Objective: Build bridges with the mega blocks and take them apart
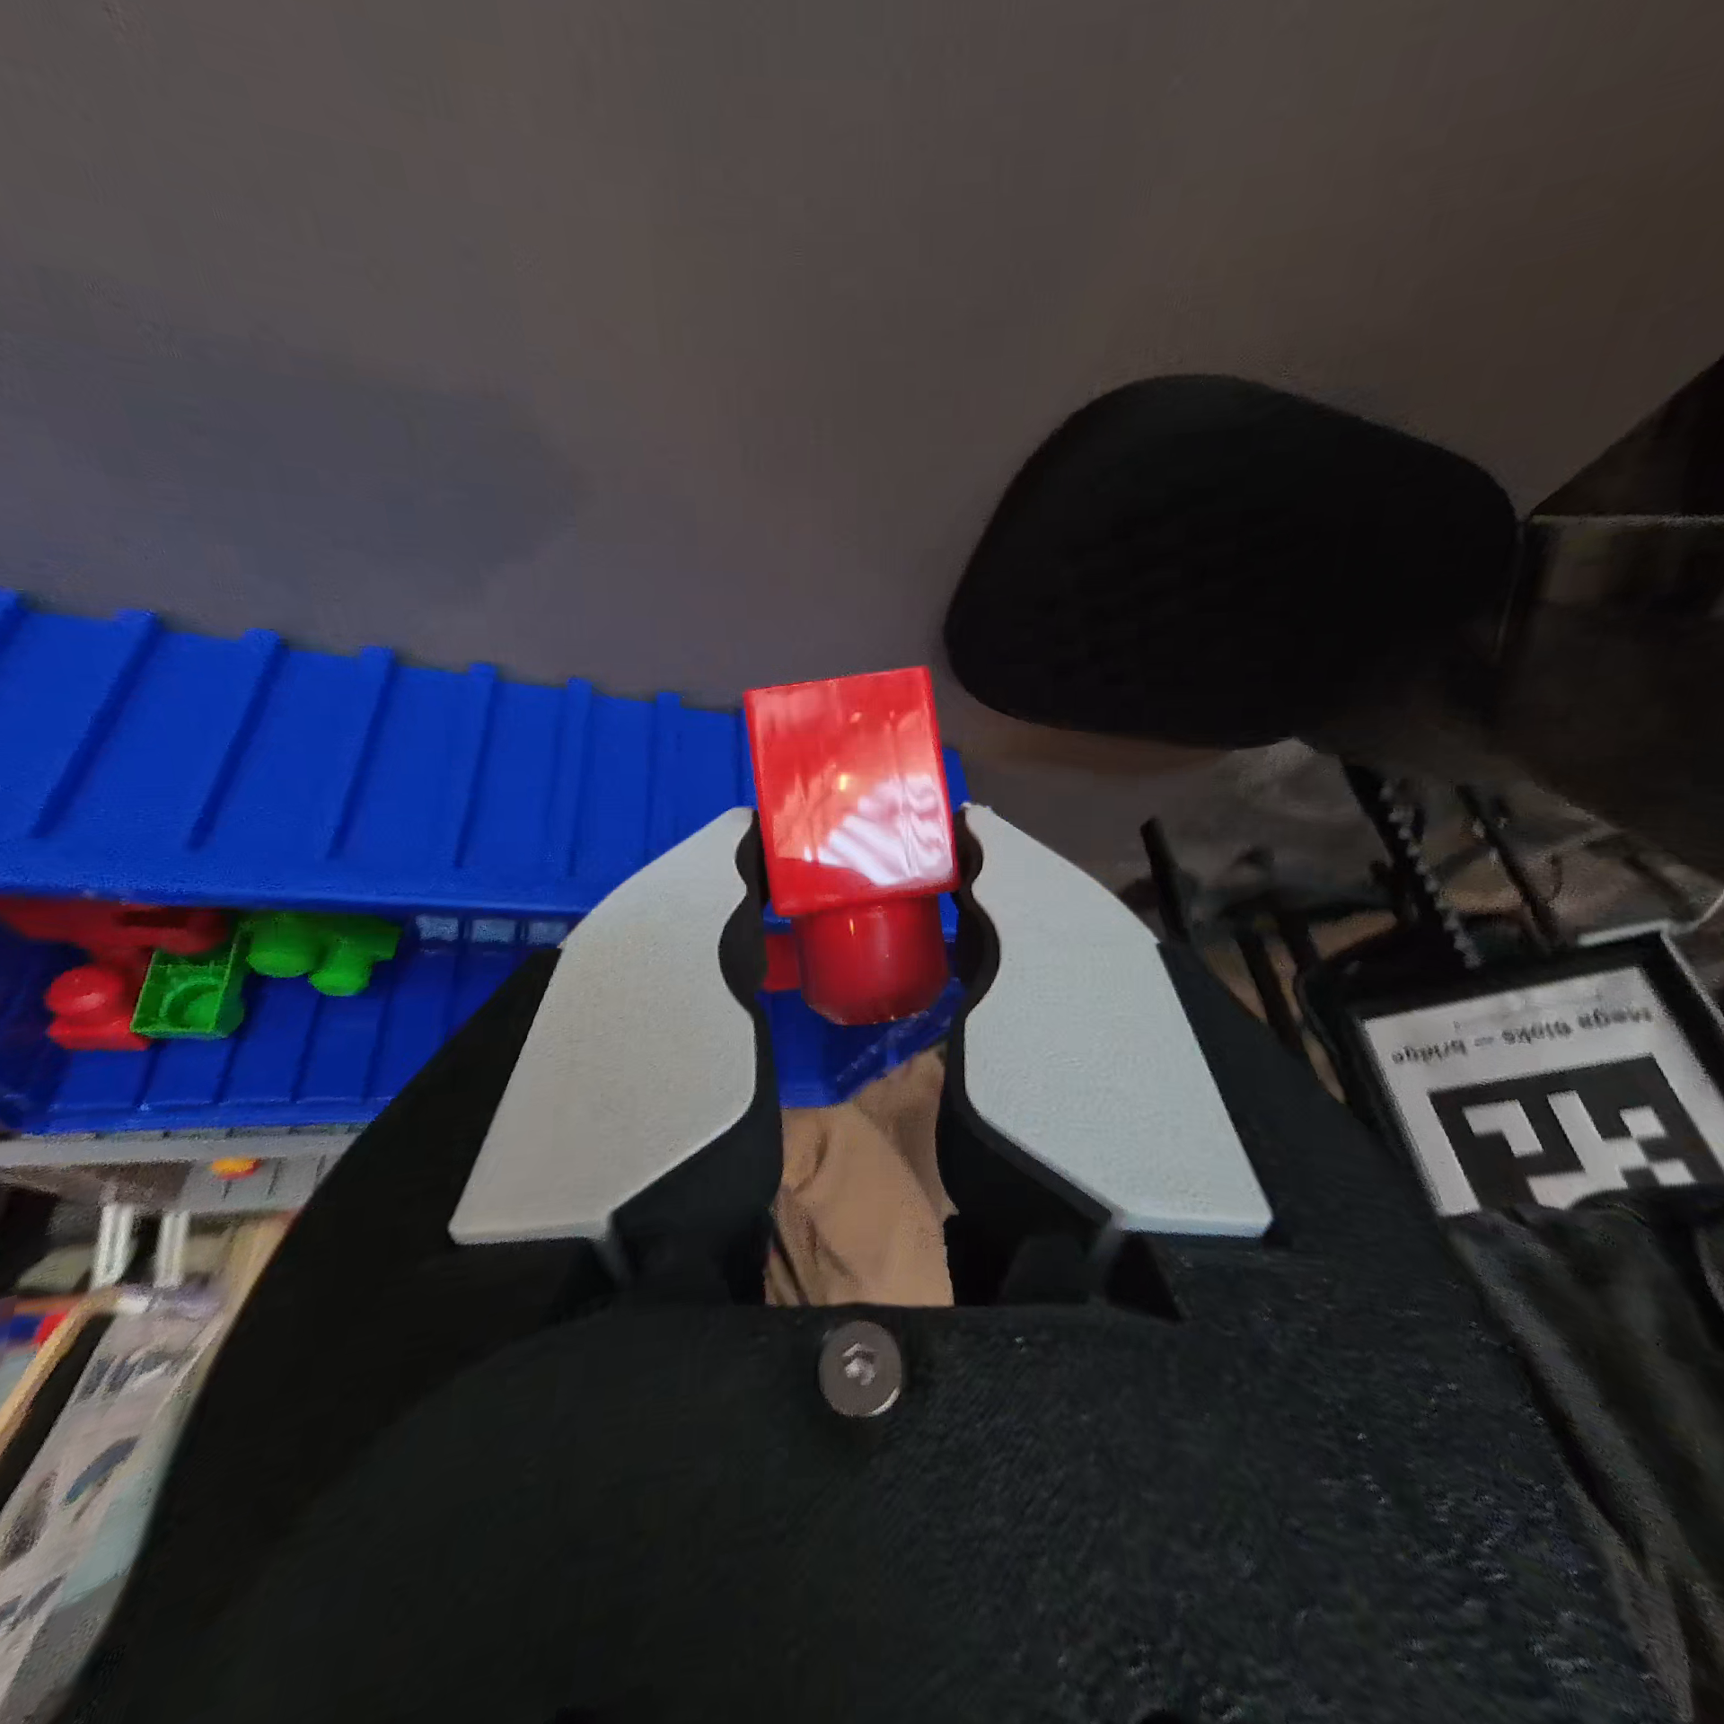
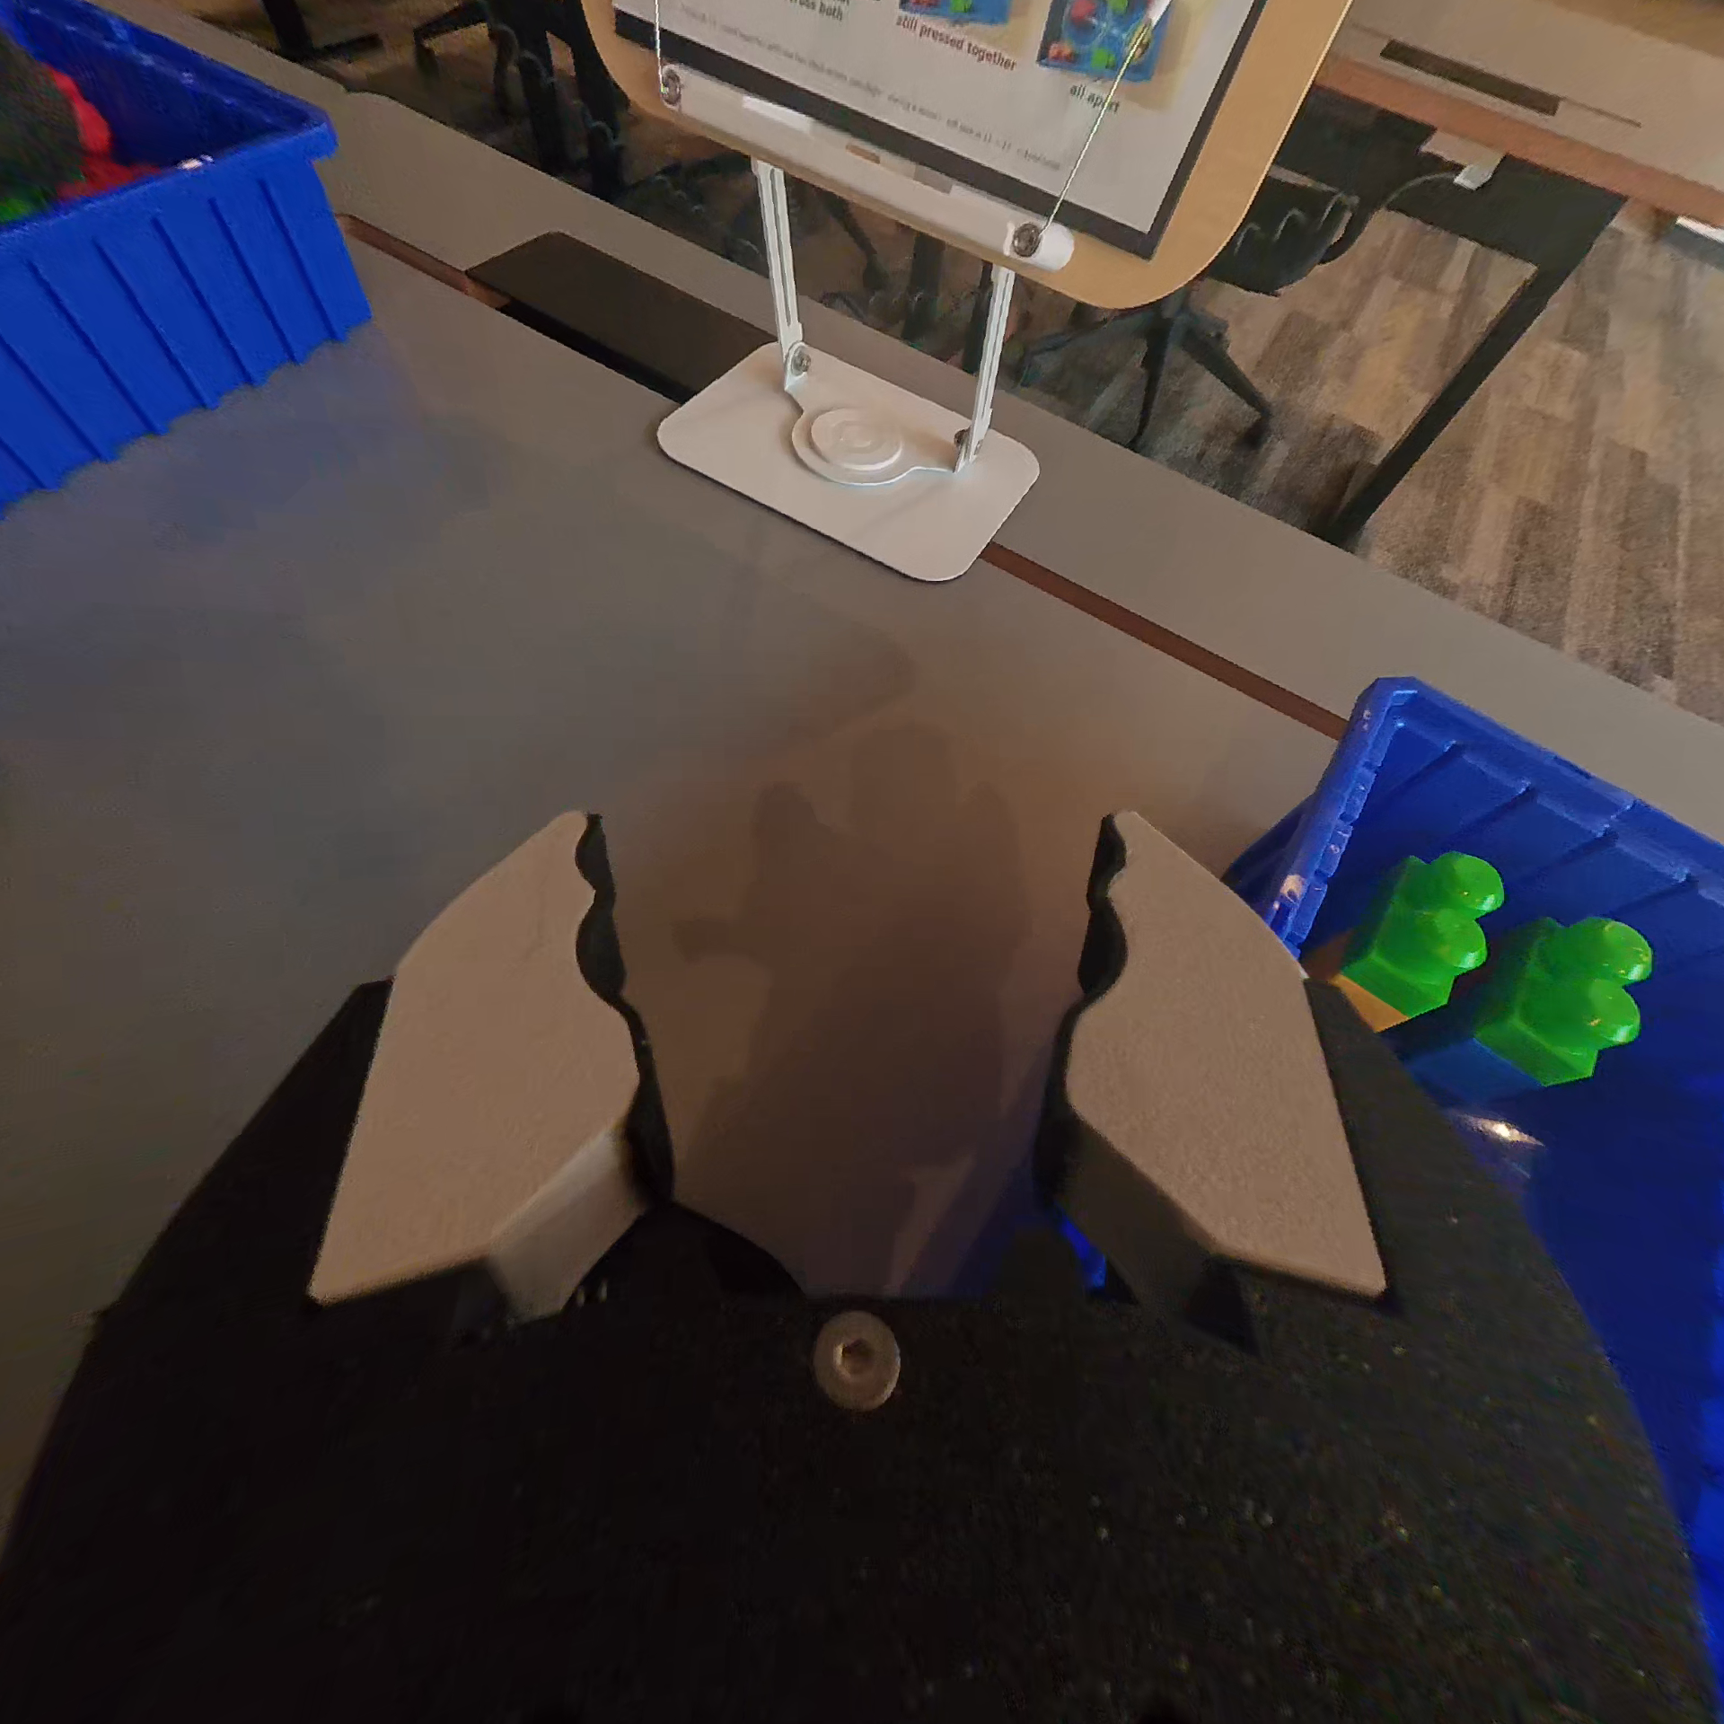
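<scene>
My left gripper (image 1: 856, 840) is shut on a red mega block (image 1: 854, 793), held in the air with its stud pointing toward the camera. Behind it a blue bin (image 1: 326, 774) holds red blocks (image 1: 89, 1003) and green blocks (image 1: 191, 994). My right gripper (image 2: 849, 830) is open and empty above the grey table (image 2: 466, 653). To its right a second blue bin (image 2: 1530, 812) holds two green blocks (image 2: 1427, 933) (image 2: 1567, 998). The first blue bin also shows at the far left in the right wrist view (image 2: 159, 271).
A white stand (image 2: 849, 457) holding an instruction board (image 2: 980, 112) sits at the table's far edge. A black rounded object (image 1: 1231, 560) and a card with a black-and-white marker (image 1: 1539, 1091) are to the right in the left wrist view. Chairs and floor lie beyond the table. Some 40 cm of space lies between my two pairs of fingers.
</scene>
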